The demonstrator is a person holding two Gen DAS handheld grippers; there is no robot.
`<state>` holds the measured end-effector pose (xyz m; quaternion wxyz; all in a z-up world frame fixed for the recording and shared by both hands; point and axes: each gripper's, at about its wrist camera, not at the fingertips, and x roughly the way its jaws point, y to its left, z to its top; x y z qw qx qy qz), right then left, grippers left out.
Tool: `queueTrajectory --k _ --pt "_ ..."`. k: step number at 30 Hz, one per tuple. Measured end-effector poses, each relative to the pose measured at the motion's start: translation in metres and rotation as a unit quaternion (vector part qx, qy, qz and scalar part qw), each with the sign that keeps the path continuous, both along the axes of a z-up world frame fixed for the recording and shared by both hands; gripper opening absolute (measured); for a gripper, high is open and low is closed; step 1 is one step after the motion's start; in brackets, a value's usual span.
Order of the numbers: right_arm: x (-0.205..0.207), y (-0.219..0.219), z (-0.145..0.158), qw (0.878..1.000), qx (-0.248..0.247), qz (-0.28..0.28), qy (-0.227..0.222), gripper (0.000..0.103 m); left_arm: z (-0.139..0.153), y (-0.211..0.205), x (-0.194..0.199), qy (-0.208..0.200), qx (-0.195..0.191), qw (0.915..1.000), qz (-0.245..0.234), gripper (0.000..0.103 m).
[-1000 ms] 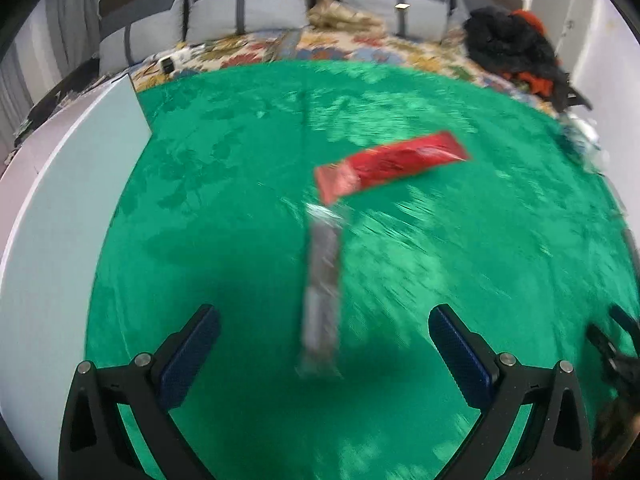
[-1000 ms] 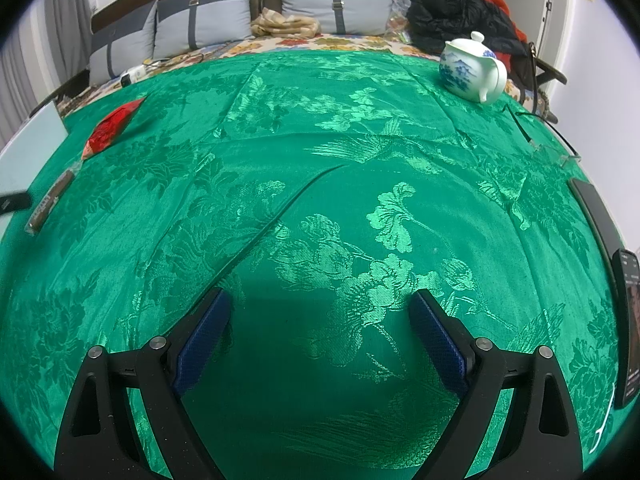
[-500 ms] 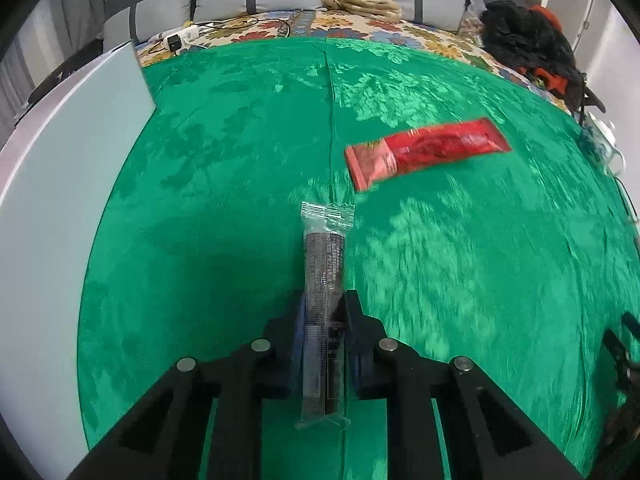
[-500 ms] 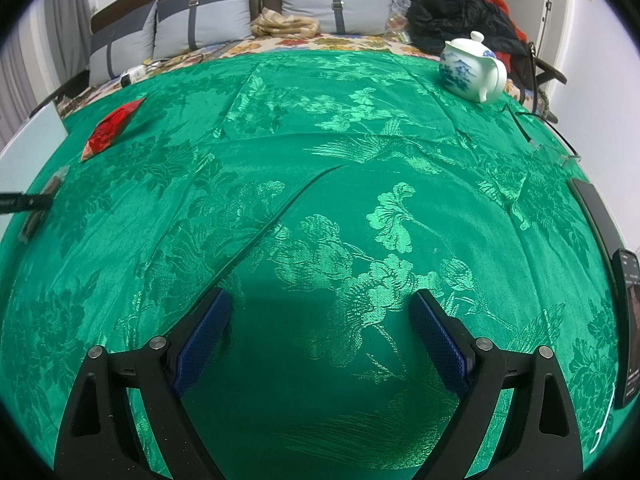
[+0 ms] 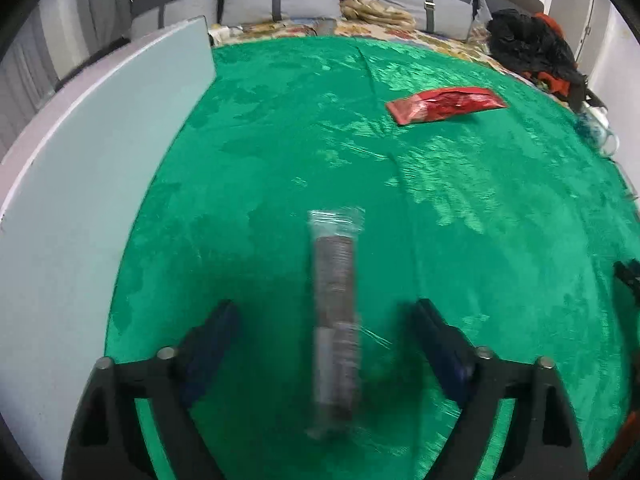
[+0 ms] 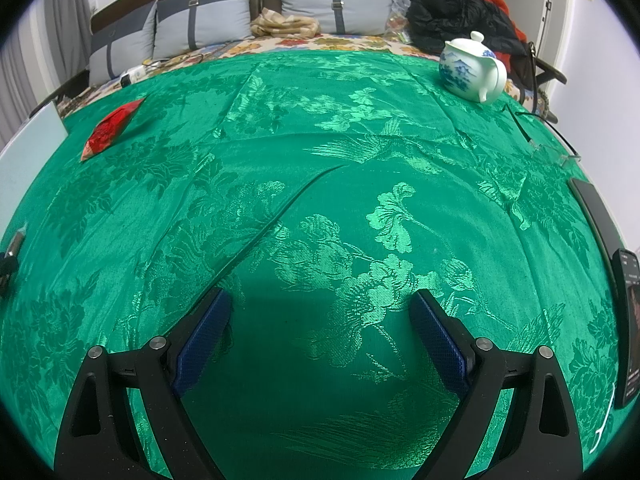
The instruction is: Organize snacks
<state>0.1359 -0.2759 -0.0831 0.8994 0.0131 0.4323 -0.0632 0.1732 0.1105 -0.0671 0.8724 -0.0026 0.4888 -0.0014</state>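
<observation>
green floral brocade cloth (image 6: 320, 184) covers the surface. grey strapped cushions (image 6: 312, 12) at 12 o'clock on a dark-framed sofa with floral cover. white walls (image 6: 592, 8); grey curtain (image 6: 24, 40) at 10 o'clock.

A home bedroom: grey pillows (image 6: 200, 26) against a headboard (image 6: 120, 10) at 12 o'clock, floral bedsheet (image 6: 320, 42), piled clothes (image 6: 460, 8) at 1 o'clock.

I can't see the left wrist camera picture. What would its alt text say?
A long snack stick in clear wrap lies blurred between the opening jaws of the left gripper, untouched by either pad, on a green cloth. Farther off lies a red snack packet, with a pale board at the left.
</observation>
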Motion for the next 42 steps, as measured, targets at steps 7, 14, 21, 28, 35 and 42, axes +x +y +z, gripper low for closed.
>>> queueTrajectory --k 7,14,21,28,35,42 --pt "0.0 0.0 0.0 1.0 0.0 0.0 0.0 0.094 -0.009 0.011 0.002 -0.038 0.001 0.9991 0.019 0.103" --pt "0.0 0.0 0.0 1.0 0.0 0.0 0.0 0.094 -0.009 0.011 0.004 -0.038 0.001 0.9991 0.02 0.103" --pt "0.0 0.0 0.0 1.0 0.0 -0.001 0.0 0.094 -0.009 0.011 0.004 -0.038 0.001 0.9991 0.02 0.103" --pt "0.0 0.0 0.0 1.0 -0.001 -0.001 0.0 0.094 -0.009 0.011 0.004 -0.039 0.0 0.9991 0.02 0.103" --pt "0.015 0.003 0.002 0.999 -0.002 0.033 0.034 0.092 -0.009 0.012 0.004 -0.039 0.0 0.9991 0.02 0.103" --pt "0.105 0.104 0.079 0.963 -0.07 0.26 0.011 0.092 -0.009 0.012 0.004 -0.039 -0.001 0.9991 0.019 0.103"
